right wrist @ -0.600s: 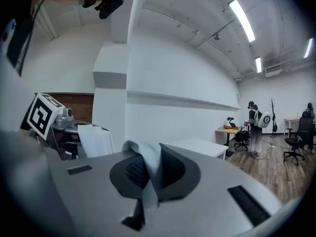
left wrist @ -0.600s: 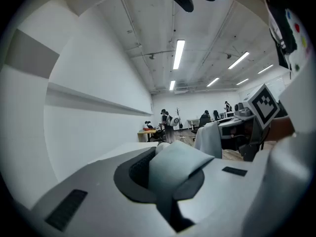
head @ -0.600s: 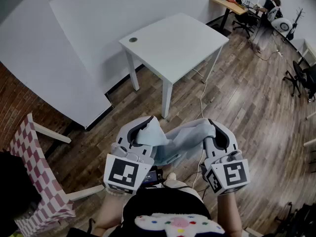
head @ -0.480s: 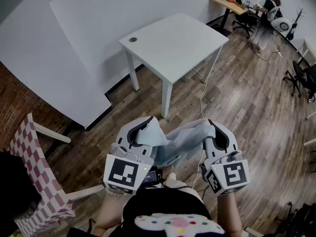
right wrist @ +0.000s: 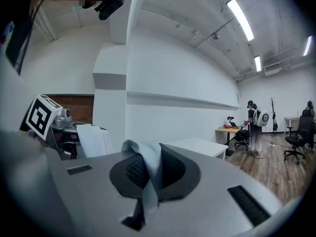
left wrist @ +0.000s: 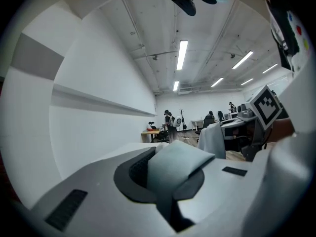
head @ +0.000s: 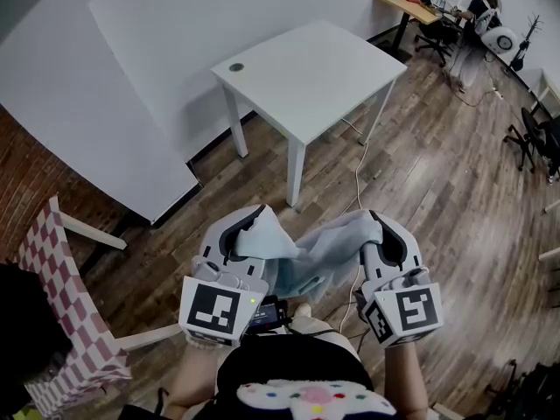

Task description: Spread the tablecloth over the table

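Although the square white table (head: 311, 73) is seen just ahead, the pale blue-grey tablecloth (head: 306, 252) is held well apart from it, bunched up close to the person's body. One soft corner is pinched tight in the left gripper (head: 254, 221) and another in the right gripper (head: 376, 227), with the slack draped in crumpled folds between them. A thin white cable (head: 357, 173) is strung across the wood-plank floor (head: 437, 199) by the table leg. A checkered chair (head: 61, 313) is parked off to the left, near a brick wall (head: 26, 182).

It was an open-plan office: wood-plank floor (head: 446, 199), a desk (head: 405, 7) with swivel chairs (head: 433, 35) by the far wall, and strip lights (left wrist: 181, 55) overhead.
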The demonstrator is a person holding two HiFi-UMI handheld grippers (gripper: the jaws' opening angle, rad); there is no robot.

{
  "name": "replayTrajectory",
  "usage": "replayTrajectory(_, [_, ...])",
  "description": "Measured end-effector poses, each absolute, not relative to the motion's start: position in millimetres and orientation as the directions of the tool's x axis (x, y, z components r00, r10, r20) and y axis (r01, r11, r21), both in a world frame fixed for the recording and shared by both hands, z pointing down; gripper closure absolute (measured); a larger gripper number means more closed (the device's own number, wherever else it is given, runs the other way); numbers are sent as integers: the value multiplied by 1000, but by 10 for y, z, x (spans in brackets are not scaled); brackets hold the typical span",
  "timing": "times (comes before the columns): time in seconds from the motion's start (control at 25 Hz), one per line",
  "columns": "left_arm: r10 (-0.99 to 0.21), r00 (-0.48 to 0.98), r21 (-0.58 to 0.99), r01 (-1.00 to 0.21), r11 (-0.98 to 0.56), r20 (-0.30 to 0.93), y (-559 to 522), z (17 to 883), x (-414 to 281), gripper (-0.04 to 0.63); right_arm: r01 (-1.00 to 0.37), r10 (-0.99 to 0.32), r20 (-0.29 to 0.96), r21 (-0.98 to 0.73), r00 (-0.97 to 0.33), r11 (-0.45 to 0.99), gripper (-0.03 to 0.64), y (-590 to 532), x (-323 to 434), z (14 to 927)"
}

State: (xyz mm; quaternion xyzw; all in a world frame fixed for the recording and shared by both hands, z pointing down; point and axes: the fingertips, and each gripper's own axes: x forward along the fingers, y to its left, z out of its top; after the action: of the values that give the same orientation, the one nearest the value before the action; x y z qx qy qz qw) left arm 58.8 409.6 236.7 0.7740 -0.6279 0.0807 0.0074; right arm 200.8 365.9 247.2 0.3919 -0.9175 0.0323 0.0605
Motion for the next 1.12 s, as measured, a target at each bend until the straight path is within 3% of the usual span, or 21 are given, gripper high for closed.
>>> replayTrajectory(0.44, [-986, 142, -148, -977, -154, 85, 4101, 2092, 735, 588, -681, -679, 68, -9, -731, 732, 588, 3595, 2103, 2208])
replayTrajectory(1.12, [-995, 97, -88, -991, -97, 3, 4053, 1933, 892, 588, -658, -658, -2, -13, -753, 753, 588, 3476, 2350, 2043])
